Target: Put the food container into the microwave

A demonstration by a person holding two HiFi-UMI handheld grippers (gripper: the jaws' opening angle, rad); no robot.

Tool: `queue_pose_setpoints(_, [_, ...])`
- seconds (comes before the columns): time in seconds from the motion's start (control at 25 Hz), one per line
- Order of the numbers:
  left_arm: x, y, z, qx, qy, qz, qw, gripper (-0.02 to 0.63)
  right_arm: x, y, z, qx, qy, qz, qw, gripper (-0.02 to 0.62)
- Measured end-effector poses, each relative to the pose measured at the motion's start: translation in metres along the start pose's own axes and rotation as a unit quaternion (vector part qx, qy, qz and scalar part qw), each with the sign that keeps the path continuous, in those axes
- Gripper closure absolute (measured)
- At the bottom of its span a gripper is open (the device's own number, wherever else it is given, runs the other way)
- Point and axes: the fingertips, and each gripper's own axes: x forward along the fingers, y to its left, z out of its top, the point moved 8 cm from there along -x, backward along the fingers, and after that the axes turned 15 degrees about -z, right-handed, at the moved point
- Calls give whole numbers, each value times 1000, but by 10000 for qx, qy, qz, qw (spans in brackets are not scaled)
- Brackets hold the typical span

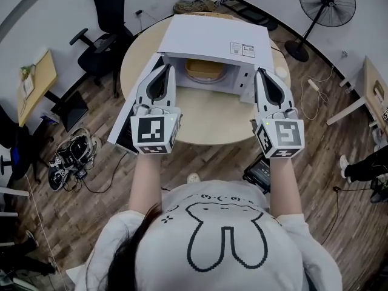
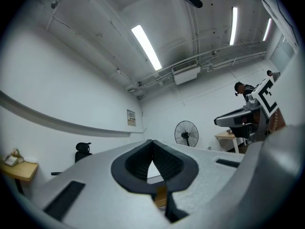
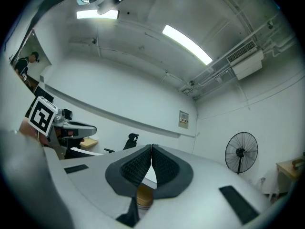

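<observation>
The white microwave (image 1: 212, 41) stands on a round wooden table (image 1: 206, 123) with its door (image 1: 128, 111) swung open to the left. A tan food container (image 1: 205, 70) sits inside the cavity. My left gripper (image 1: 165, 66) hovers just before the opening's left side, jaws shut and empty. At the opening's right edge my right gripper (image 1: 262, 71) is likewise shut on nothing. In the left gripper view the closed pads (image 2: 152, 144) meet, with a sliver of the container (image 2: 161, 194) below. The right gripper view shows closed pads (image 3: 151, 149) above the container (image 3: 144, 197).
A standing fan (image 1: 327, 2) is at the back right and a black office chair (image 1: 106, 17) at the back left. A small wooden desk (image 1: 33, 83) stands left, another (image 1: 376, 93) right. Cables and gear (image 1: 73, 156) lie on the floor.
</observation>
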Motion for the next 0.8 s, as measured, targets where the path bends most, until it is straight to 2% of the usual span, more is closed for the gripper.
queue_pose_setpoints(0.8, [-5, 0, 1, -24, -29, -34, 10000, 597, -2, -7, -9, 81, 165, -52, 9998, 566])
